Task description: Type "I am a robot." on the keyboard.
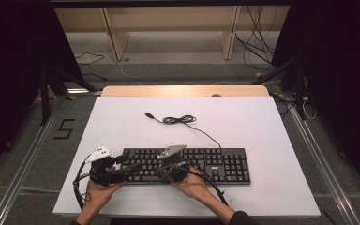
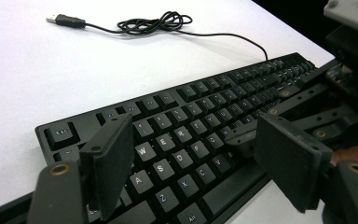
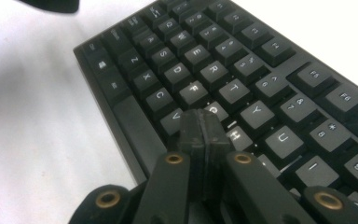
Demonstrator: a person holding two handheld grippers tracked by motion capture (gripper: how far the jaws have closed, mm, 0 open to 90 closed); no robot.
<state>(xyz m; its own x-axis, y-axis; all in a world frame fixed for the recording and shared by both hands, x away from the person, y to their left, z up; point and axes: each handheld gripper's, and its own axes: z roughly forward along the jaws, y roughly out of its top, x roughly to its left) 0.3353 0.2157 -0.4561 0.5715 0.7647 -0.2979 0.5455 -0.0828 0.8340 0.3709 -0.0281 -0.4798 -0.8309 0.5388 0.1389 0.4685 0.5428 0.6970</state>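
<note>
Over keyboard (image 3: pixel 242 70): right gripper (image 3: pixel 204 128) closed; left gripper (image 2: pixel 191 154) agape

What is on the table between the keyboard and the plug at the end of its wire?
In the high view, between the keyboard and the plug lies the wire's tangled coil on bare white table.

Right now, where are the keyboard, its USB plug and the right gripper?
keyboard (image 1: pixel 225 161): high view, keys right of centre.
USB plug (image 2: pixel 56 19): left gripper view, on the metal end.
right gripper (image 3: pixel 204 133): right gripper view, between its shut fingertips.
</note>
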